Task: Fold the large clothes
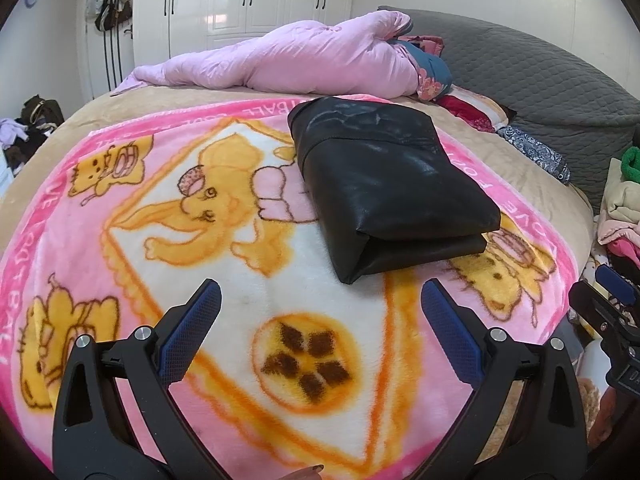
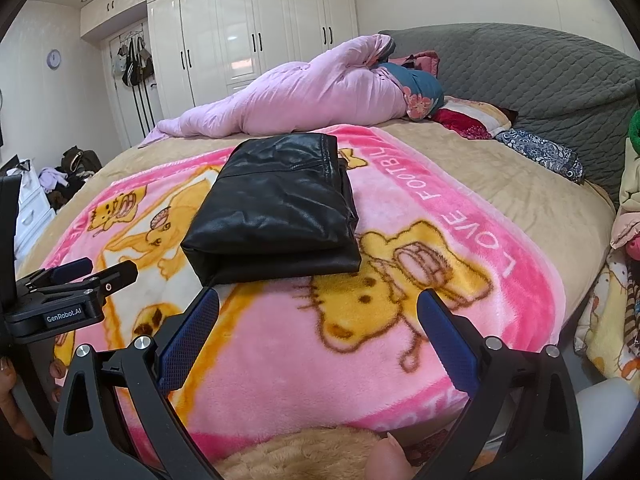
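Note:
A black leather garment point(image 1: 384, 184) lies folded into a thick rectangle on the pink cartoon blanket point(image 1: 224, 264); it also shows in the right wrist view point(image 2: 276, 212). My left gripper point(image 1: 320, 292) is open and empty, held above the blanket just short of the garment's near edge. My right gripper point(image 2: 318, 300) is open and empty, close to the garment's near edge. The right gripper's body shows at the right edge of the left wrist view point(image 1: 612, 320). The left gripper's body shows at the left edge of the right wrist view point(image 2: 68, 296).
A rolled pink quilt point(image 1: 288, 64) and pillows point(image 1: 472, 108) lie at the far side of the bed, against the grey padded headboard point(image 1: 540, 64). A pile of clothes point(image 1: 624, 208) sits at the right. White wardrobes point(image 2: 256, 28) stand behind.

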`<move>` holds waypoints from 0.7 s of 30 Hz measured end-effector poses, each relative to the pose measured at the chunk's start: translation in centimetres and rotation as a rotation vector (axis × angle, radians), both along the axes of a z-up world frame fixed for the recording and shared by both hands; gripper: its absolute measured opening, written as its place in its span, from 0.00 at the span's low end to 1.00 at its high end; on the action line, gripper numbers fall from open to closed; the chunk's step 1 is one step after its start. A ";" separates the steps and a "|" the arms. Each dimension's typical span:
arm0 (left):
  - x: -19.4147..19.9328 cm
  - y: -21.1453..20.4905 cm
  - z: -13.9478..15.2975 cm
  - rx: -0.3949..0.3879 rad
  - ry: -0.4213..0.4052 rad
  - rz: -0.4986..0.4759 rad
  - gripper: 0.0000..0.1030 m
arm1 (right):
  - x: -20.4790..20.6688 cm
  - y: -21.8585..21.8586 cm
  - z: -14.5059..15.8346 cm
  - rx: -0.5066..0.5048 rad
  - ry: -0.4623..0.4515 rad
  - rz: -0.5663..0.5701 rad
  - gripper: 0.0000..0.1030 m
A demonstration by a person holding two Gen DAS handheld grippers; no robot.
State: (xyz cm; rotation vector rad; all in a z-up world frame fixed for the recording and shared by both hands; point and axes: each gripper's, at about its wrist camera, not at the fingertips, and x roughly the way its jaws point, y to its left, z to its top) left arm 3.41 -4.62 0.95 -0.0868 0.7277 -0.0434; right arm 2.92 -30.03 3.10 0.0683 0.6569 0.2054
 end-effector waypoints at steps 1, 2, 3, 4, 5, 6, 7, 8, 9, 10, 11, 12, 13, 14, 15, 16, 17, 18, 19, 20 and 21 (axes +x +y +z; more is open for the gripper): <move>0.0 0.1 0.0 0.000 0.000 0.000 0.91 | 0.0 0.0 0.0 0.001 -0.001 0.000 0.96; 0.0 0.0 0.0 0.001 0.000 0.000 0.91 | 0.0 0.0 0.0 0.000 0.000 -0.002 0.96; 0.0 0.0 0.0 0.002 0.001 -0.001 0.91 | 0.0 0.0 0.0 -0.001 0.000 -0.002 0.96; 0.0 -0.1 0.0 0.002 0.002 -0.001 0.91 | 0.0 0.0 0.0 0.001 -0.001 -0.001 0.96; 0.0 0.1 0.1 0.002 0.002 0.000 0.91 | 0.0 0.0 0.0 0.000 0.000 -0.002 0.96; 0.0 0.0 0.1 0.000 0.001 -0.001 0.91 | 0.0 0.0 0.0 0.000 -0.001 -0.004 0.96; 0.0 0.0 0.1 0.003 0.002 0.000 0.91 | 0.0 -0.1 0.0 0.000 -0.001 -0.003 0.96; 0.0 0.0 0.1 0.003 0.001 0.000 0.91 | 0.0 -0.1 0.1 -0.001 -0.002 -0.004 0.96; 0.0 0.1 0.1 0.001 0.001 -0.002 0.91 | 0.0 -0.1 0.1 -0.002 -0.002 -0.006 0.96; 0.0 0.0 0.1 0.002 0.003 -0.001 0.91 | 0.0 -0.2 0.1 -0.001 -0.002 -0.007 0.96; 0.0 0.0 0.1 0.002 0.001 -0.001 0.91 | 0.0 -0.2 0.1 -0.001 -0.001 -0.006 0.96; 0.0 0.0 0.1 0.004 0.001 -0.002 0.91 | 0.0 -0.2 0.1 -0.003 -0.001 -0.006 0.96; 0.0 0.1 0.1 0.007 0.001 -0.002 0.91 | -0.1 -0.2 0.2 -0.004 -0.002 -0.006 0.96; -0.1 0.0 0.1 0.007 0.000 0.000 0.91 | -0.1 -0.3 0.1 -0.004 -0.002 -0.005 0.96; -0.1 0.1 0.1 0.007 0.000 0.000 0.91 | -0.1 -0.3 0.2 -0.003 -0.002 -0.005 0.96; -0.1 0.1 0.1 0.006 0.001 0.001 0.91 | -0.1 -0.3 0.1 -0.004 -0.002 -0.006 0.96; -0.1 0.1 0.2 0.006 0.000 0.001 0.91 | -0.1 -0.2 0.1 -0.005 -0.003 -0.007 0.96; -0.1 0.0 0.1 0.007 0.000 0.001 0.91 | -0.1 -0.3 0.2 -0.006 -0.003 -0.007 0.96; -0.1 0.0 0.1 0.006 0.000 0.000 0.91 | -0.1 -0.3 0.2 -0.005 -0.003 -0.006 0.96; -0.1 0.0 0.1 0.008 0.001 0.001 0.91 | -0.1 -0.3 0.2 -0.005 -0.003 -0.007 0.96; -0.1 0.0 0.1 0.008 0.002 0.002 0.91 | -0.1 -0.3 0.1 -0.005 -0.002 -0.009 0.96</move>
